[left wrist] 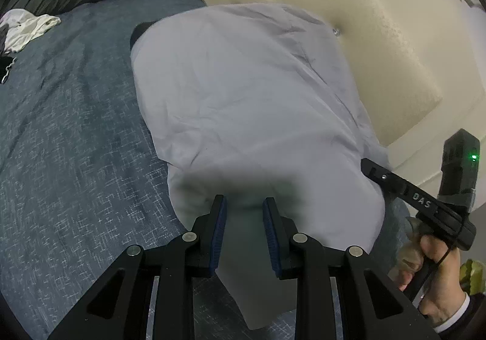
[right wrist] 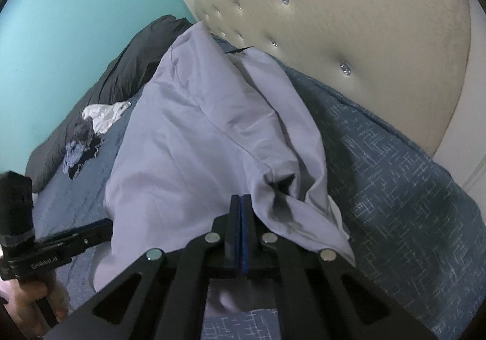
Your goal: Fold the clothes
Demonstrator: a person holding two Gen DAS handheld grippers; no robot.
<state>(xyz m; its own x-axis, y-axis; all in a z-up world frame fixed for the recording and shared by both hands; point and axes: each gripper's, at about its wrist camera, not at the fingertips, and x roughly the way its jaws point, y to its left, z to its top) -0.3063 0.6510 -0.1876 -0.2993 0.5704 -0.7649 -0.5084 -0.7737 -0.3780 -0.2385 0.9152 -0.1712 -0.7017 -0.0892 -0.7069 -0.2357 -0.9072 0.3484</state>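
While the pale lilac shirt (left wrist: 243, 97) lies across the bed (left wrist: 76, 142), limp, light and crease-prone, the left gripper (left wrist: 244, 209) has jaws apart; the right gripper (right wrist: 242, 203) has jaws together at its near hem, the best hold.

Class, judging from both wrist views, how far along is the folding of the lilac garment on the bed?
Done: the lilac garment lies spread on the blue bedspread. In hand: the right gripper is shut at its near edge; the left gripper straddles the cloth. Left: the folds, plus the white clothes.
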